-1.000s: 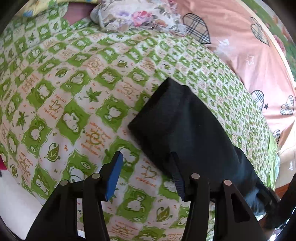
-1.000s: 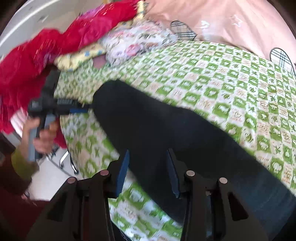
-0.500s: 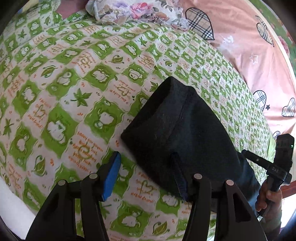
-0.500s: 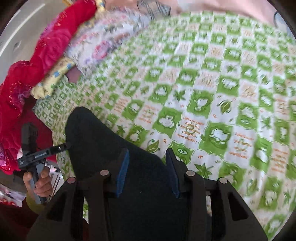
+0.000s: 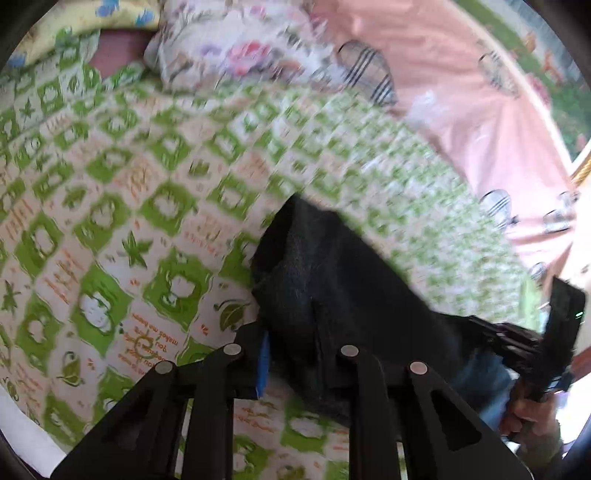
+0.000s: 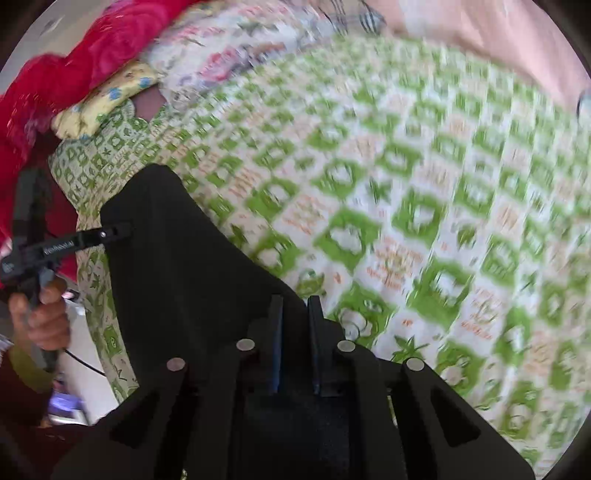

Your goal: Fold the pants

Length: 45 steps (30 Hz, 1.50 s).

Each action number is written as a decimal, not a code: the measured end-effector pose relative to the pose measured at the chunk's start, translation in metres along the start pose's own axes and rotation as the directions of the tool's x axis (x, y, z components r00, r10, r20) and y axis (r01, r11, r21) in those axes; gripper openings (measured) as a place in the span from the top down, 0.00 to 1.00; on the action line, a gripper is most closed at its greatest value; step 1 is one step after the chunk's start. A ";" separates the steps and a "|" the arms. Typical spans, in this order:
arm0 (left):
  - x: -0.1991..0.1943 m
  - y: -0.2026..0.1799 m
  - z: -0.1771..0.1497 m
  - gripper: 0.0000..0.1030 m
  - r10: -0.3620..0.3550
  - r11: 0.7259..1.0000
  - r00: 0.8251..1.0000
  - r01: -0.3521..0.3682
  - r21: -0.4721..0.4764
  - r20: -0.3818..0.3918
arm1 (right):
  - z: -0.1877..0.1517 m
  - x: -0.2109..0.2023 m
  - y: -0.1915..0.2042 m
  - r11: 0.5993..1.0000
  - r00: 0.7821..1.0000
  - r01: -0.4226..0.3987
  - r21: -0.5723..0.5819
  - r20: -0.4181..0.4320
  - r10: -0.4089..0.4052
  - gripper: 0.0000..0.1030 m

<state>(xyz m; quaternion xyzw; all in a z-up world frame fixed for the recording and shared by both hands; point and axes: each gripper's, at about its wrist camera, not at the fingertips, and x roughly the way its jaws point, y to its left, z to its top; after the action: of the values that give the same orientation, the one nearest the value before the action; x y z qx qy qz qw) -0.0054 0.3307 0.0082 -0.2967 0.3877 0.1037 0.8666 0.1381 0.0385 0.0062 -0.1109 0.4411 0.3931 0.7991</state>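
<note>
Bed with green-and-white checkered cartoon-print sheet point(image 5: 122, 206) fills both views, now motion-blurred; half a second ago it was sharp. Orange script printed on the sheet squares, too smeared to read beyond a few letters.

Black fabric pants point(image 5: 332, 280) lie on the sheet as a long dark strip, one end near each claw. In the left view the near end is bunched and lifted off the sheet; earlier it lay flat. In the right view the pants point(image 6: 177, 266) run from the lower centre up toward the left edge of the bed.

Pink blanket with plaid hearts point(image 5: 461, 110) lies along the far side, floral pillow point(image 5: 236, 48) and yellow printed pillow point(image 5: 74, 18) at the head. Red crumpled blanket point(image 6: 85, 48) piled at top left of the right view.

Left claw point(image 5: 291, 354): jaws closing, were wide apart a second ago, now pinched on the bunched pants end, blue pad against the cloth. Right claw point(image 6: 295, 332): jaws closing, narrower than before, black cloth between the pads and pressed.

Each view shows the other tool: right claw's black handle point(image 5: 546, 339) at right edge, left hand point(image 6: 40, 314) holding the left handle at the bed's left edge. White lettering on that handle, not legible.

Room: open sheet beyond and right of the pants; pants' left side runs close along the bed's left edge, floor beyond.
</note>
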 end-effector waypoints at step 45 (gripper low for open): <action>-0.015 -0.127 -0.047 0.45 -0.026 0.901 1.000 0.026 0.433 -0.007 | -0.145 -0.153 -0.038 0.869 0.905 0.143 0.474 0.293 -0.309 0.41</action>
<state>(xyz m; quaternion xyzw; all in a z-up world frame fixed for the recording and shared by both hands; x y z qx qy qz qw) 0.0080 0.2014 0.0495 -0.1020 0.3972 0.0032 0.9120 0.0300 -0.1443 0.0362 0.0952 0.3487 0.1983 0.9111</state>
